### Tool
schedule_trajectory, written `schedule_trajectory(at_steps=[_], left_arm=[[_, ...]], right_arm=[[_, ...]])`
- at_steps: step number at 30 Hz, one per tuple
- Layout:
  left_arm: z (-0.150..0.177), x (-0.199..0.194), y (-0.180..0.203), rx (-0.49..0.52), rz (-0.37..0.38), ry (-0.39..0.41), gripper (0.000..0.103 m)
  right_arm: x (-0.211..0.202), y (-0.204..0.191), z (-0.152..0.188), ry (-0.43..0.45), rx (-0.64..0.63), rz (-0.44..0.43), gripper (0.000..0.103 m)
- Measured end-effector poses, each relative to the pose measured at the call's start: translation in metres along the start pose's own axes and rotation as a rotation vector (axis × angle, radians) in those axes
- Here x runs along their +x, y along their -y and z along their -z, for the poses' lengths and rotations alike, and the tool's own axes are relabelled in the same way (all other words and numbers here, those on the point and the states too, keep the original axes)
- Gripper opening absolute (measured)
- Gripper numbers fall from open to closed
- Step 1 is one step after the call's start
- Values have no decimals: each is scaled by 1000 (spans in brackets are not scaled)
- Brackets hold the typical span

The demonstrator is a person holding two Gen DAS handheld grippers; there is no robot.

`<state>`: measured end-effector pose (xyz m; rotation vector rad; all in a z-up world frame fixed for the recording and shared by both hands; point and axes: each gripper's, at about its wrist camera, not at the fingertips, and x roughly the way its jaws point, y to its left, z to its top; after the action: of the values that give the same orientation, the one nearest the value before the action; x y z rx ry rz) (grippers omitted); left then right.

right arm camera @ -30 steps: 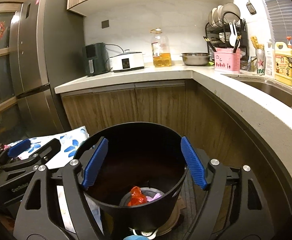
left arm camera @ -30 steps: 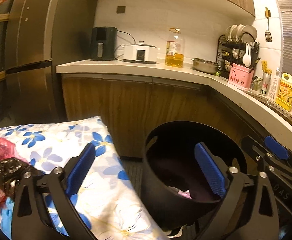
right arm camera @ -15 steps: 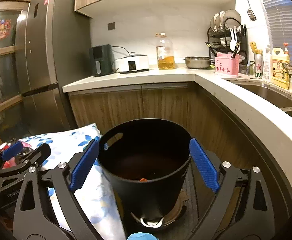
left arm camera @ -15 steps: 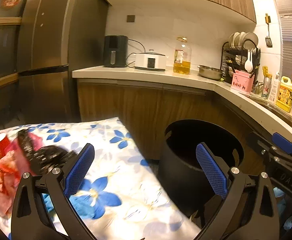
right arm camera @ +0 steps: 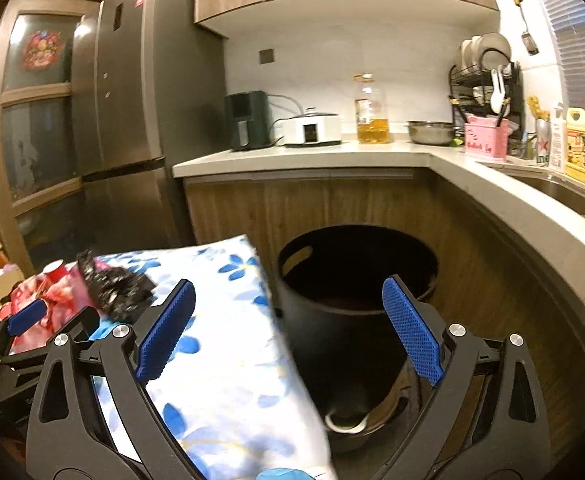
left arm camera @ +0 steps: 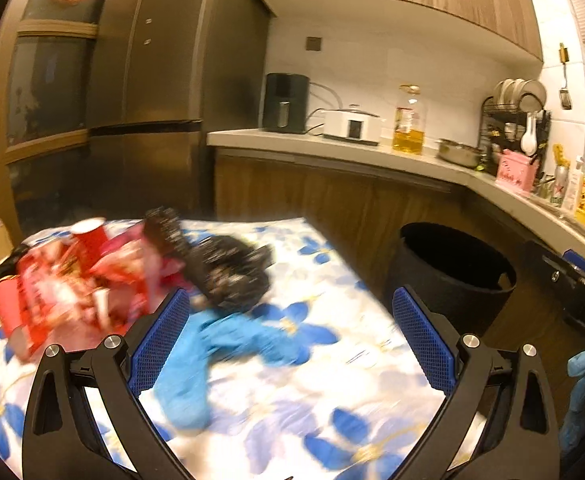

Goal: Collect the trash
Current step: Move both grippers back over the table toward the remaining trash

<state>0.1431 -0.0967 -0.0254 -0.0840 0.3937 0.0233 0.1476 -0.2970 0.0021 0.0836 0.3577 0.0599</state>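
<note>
A heap of trash lies on the flower-print tablecloth (left arm camera: pixel 312 372): red wrappers and red cups (left arm camera: pixel 56 280), a crumpled black bag (left arm camera: pixel 228 268) and a blue glove (left arm camera: pixel 220 356). A black bin (left arm camera: pixel 452 276) stands on the floor to the table's right. My left gripper (left arm camera: pixel 292 344) is open and empty above the cloth, the blue glove just beyond its left finger. My right gripper (right arm camera: pixel 288 332) is open and empty, straddling the table edge and the bin (right arm camera: pixel 356 280). The black bag (right arm camera: pixel 116 288) and the left gripper (right arm camera: pixel 24 320) show at its left.
Wooden cabinets and a curved counter (right arm camera: pixel 492 184) run behind and right of the bin, carrying an oil bottle (right arm camera: pixel 372 112), cooker (right arm camera: pixel 312 128) and dish rack (right arm camera: pixel 488 88). A tall fridge (right arm camera: pixel 132 120) stands at the left. A bowl (right arm camera: pixel 348 424) sits on the floor by the bin.
Both grippers have drawn back and up from the bin and swung left. The trash heap has come into the left view; the bin's inside is no longer seen.
</note>
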Motion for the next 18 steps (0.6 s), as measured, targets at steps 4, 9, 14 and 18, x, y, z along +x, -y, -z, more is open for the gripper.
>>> schedule_trajectory(at_steps=[4,9,14,18], left_arm=[[15,-13,-32,-26,-70,-7,97],[28,-25,-72,-76,-147,-6,97],[40,-37,-110,-126,-207,1,97],[43,-48,-129,-146,-240,26,97]], right_arm=[[0,-26,14,-14,-23,-32,93],[11,-60,36,-60,-30,-97,93],[24,-107,65,-114,-63,-182,93],[35,-146,86,-162,-114,-253,86]])
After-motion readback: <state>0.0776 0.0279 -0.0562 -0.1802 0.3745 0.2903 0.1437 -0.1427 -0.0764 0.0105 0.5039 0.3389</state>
